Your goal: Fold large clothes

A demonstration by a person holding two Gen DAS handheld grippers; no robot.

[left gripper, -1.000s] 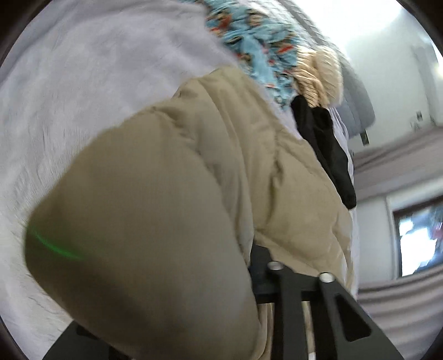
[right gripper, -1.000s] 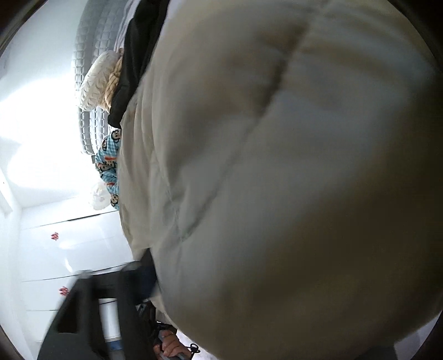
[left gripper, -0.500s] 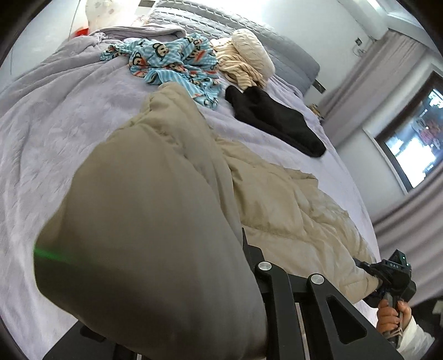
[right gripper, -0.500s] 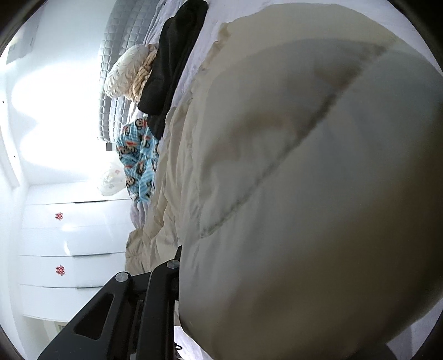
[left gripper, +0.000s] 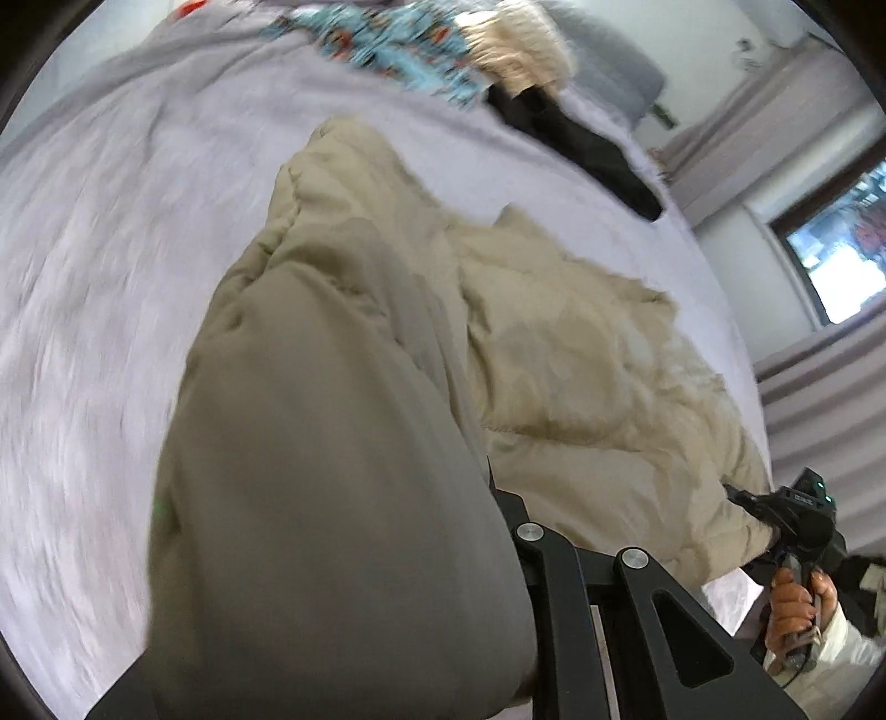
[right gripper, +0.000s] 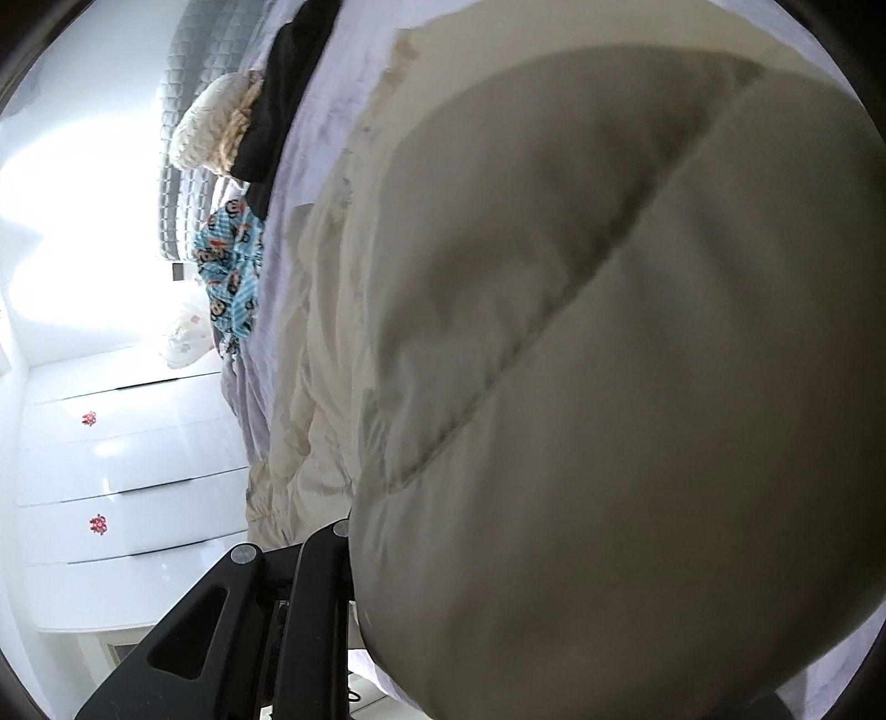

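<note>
While both grippers clamp coat (left gripper: 554,343), it hangs bunched over fingers, rest spread on bed (left gripper: 99,288) ahead. L gripper (left gripper: 498,498) shut on one edge; R gripper (left gripper: 742,498), seen off to L's right w/ hand (left gripper: 797,603), bites opposite edge. Blue print garment (left gripper: 398,50), black garment (left gripper: 581,149) farther ahead.

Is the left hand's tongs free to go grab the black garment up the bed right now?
Probably not: the left tongs are shut on the beige puffer coat, whose bulk lies before the black garment. The coat must be released first.
</note>
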